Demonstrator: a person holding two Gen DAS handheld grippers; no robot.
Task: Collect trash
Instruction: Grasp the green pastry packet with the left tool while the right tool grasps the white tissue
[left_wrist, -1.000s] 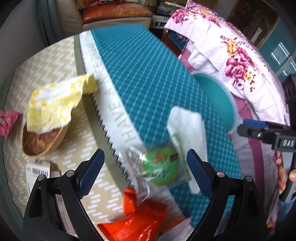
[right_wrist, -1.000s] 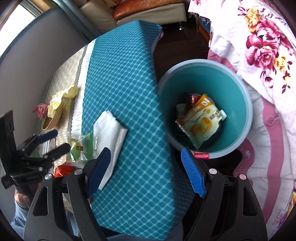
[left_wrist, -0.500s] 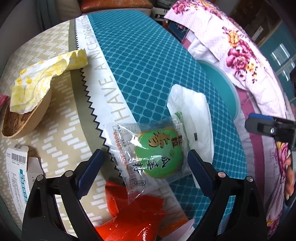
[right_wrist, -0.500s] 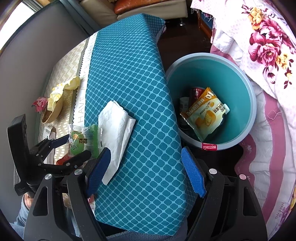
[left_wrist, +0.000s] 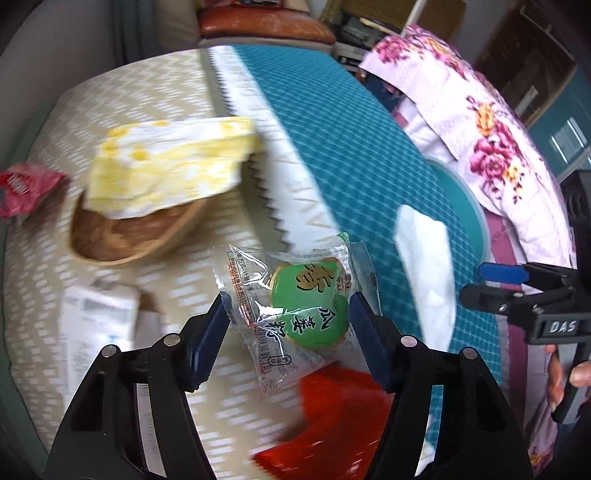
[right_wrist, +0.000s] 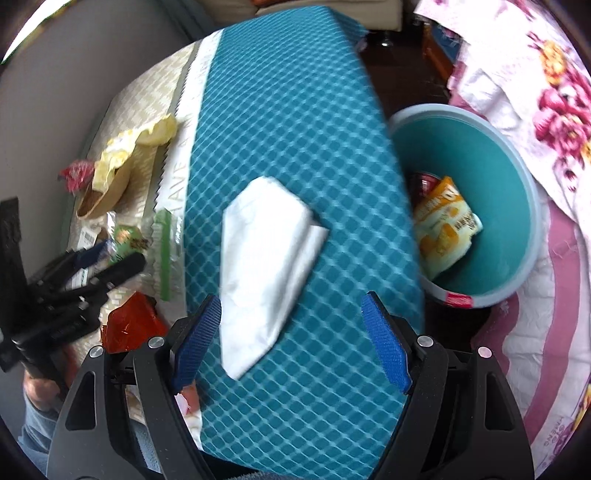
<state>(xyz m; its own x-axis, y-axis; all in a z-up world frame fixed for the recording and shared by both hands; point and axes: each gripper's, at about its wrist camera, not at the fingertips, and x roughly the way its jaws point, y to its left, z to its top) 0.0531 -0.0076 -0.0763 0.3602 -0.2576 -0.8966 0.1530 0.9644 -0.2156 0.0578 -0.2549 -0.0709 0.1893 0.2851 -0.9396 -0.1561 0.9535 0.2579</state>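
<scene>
The worktop (right_wrist: 295, 110), draped in a teal diamond-patterned cloth beside a beige zigzag one, fills both views. To its right, on the floor, stands one round teal plastic bin (right_wrist: 517, 177) holding a yellow snack bag (right_wrist: 447, 229) and a red can. A floral pink-and-white quilt (left_wrist: 480, 122) lies beyond it.

Both grippers point steeply down. The left gripper (left_wrist: 288, 325) has just been closing its jaws; one clear plastic wrapper with a green round label (left_wrist: 306, 306) sits between the blue pads, its edges meeting both, so it looks pinched. The right gripper (right_wrist: 291, 339) hangs with jaws spread wide over one crumpled white paper napkin (right_wrist: 266, 266), not touching it.

Other trash on the worktop: one red foil wrapper (left_wrist: 340, 417) under the left gripper, one white printed carton (left_wrist: 96, 325), one brown wooden bowl (left_wrist: 136, 236) covered by a yellow-and-white tissue (left_wrist: 166, 166), and one small crumpled red wrapper (left_wrist: 26, 184) at the far left edge.
</scene>
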